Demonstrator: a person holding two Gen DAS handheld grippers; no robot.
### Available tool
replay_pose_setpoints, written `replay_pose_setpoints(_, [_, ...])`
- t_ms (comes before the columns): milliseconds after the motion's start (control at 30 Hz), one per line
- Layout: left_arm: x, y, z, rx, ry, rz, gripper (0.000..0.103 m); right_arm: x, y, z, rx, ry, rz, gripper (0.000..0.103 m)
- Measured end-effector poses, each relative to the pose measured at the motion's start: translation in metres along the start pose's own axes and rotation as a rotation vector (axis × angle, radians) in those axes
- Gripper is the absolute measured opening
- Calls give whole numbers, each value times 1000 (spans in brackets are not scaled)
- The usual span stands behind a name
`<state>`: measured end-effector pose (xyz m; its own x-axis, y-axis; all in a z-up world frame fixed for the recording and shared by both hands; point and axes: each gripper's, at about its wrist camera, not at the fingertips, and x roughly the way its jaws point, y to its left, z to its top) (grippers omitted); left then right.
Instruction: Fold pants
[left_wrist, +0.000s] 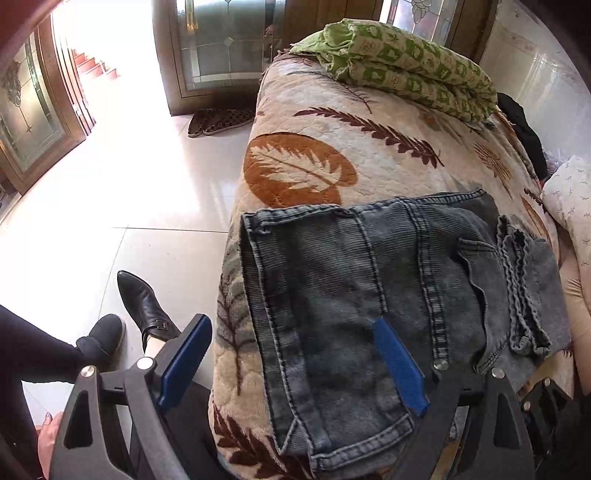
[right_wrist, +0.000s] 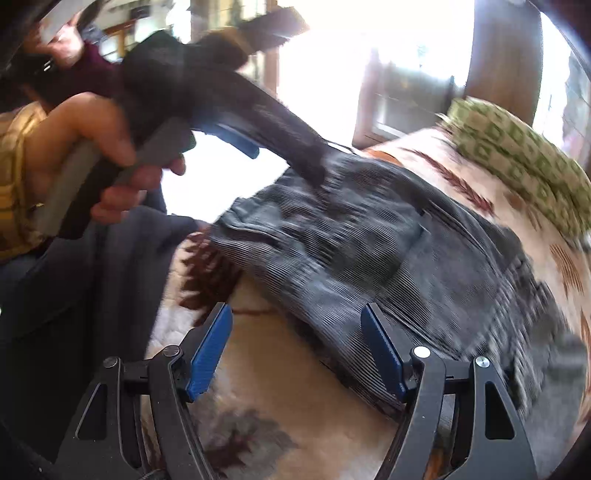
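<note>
While both jaws stand apart, the left gripper (left_wrist: 291, 354) and right gripper (right_wrist: 297, 347) hover empty over folded pants (left_wrist: 354, 291) on the leaf-print blanket (left_wrist: 303, 166). Beyond, a green quilt (left_wrist: 410, 66).

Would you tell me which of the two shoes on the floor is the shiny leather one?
The pointed black shoe with the buckle; the other shoe is matte and rounded.

The left hand-held gripper (left_wrist: 291, 363) pointed toward twelve o'clock with its blue-padded fingers spread wide. The right hand-held gripper (right_wrist: 295, 350) was likewise agape. A bare hand (right_wrist: 110, 158) gripped the left handle at ten o'clock.
</note>
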<state>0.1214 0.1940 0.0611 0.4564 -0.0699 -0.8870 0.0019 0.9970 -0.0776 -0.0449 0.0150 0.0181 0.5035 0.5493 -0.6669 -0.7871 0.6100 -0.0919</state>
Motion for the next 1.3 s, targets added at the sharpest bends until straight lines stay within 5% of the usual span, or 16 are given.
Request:
replay_pose_setpoints(267, [16, 15, 10, -34, 15, 19, 90, 36, 25, 11, -154, 40, -56, 71])
replay_pose_setpoints(500, [17, 21, 11, -27, 0, 47, 90, 51, 22, 18, -140, 47, -41, 84])
replay_pose_setpoints(567, [18, 23, 11, -40, 4, 35, 90, 50, 24, 22, -134, 39, -58, 79])
replay_pose_setpoints(667, [20, 25, 9, -59, 17, 15, 90, 51, 25, 28, -159, 27, -136, 48])
replay_pose_setpoints(800, [18, 29, 7, -91, 26, -4, 90, 53, 46, 25, -320, 14, -205, 33])
replay_pose_setpoints(900, [15, 33, 5, -103, 27, -17, 91, 40, 30, 34, -168, 19, -119, 21])
replay_pose_setpoints(1000, [14, 37, 4, -117, 32, -35, 91, 20, 6, 44, -11, -16, -39, 20])
replay_pose_setpoints(1300, [19, 32, 6, -238, 61, -200, 90, 7, 4, 45, 27, -50, -29, 20])
